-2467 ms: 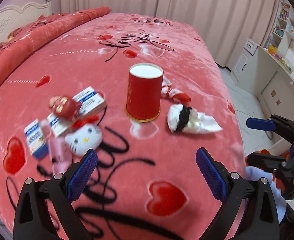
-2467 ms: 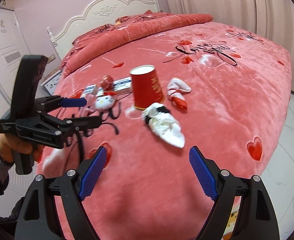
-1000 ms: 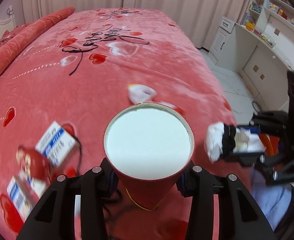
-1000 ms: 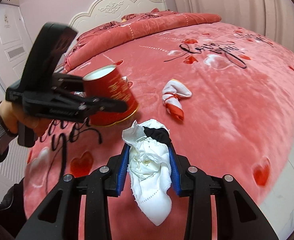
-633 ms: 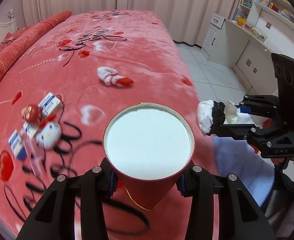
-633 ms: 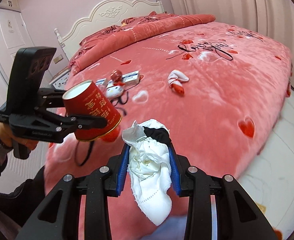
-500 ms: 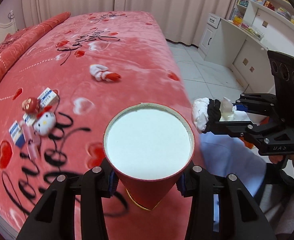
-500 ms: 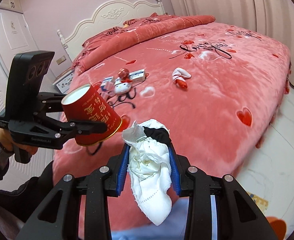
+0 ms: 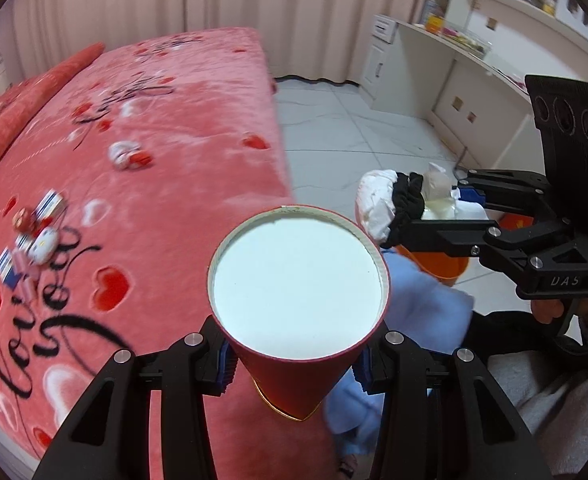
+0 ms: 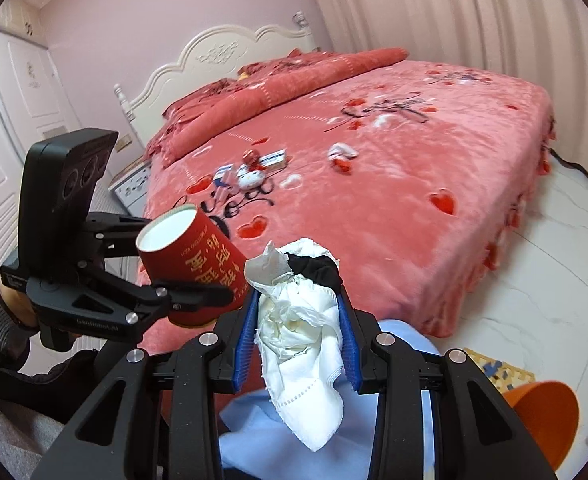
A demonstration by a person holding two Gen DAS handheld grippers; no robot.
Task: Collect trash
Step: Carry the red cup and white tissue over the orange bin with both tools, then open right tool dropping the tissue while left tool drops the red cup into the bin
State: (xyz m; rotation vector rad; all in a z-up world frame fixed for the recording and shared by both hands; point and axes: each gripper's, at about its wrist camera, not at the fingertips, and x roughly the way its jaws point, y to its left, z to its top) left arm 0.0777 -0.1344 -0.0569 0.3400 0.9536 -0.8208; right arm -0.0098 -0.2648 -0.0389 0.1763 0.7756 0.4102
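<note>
Bedroom, pink walls and pleated curtains; your stock at this moment reads as follows.

1. Bed (image 10: 394, 184), coral-red blanket printed with hearts and black script, white carved headboard (image 10: 213, 56) at the far end. White tiled floor (image 9: 354, 128) to its right.
2. Left gripper (image 9: 296, 360): your tongs are pinched on a red paper cup (image 9: 296, 280), white inside, gold band at its base. In the right wrist view the cup (image 10: 193, 264) lies tilted, its mouth turned toward the far left, gold lettering on its side.
3. Right gripper (image 10: 296, 332): blue pads clamped on a crumpled white tissue wad (image 10: 302, 340) with a black band round its upper part; the loose tail hangs below the pads. In the left wrist view this bundle (image 9: 390, 204) sits to the right of the cup, close beside it.
4. Orange bin (image 10: 542, 420), low at the right on the floor; in the left wrist view its rim (image 9: 438, 268) shows under the right gripper's arm.
5. Light blue cloth (image 10: 326, 440), directly below both grippers.
6. Remaining on the blanket: a white-and-red crumpled scrap (image 10: 344, 156) alone near the middle; a cluster further left of blue-and-white small boxes (image 10: 273, 160), a white cat-face toy (image 10: 251, 178) and a small red figure (image 10: 250, 157), touching or nearly so.
7. Desk and shelving (image 9: 474, 40), far right, stocked with small items too blurred to tell.
</note>
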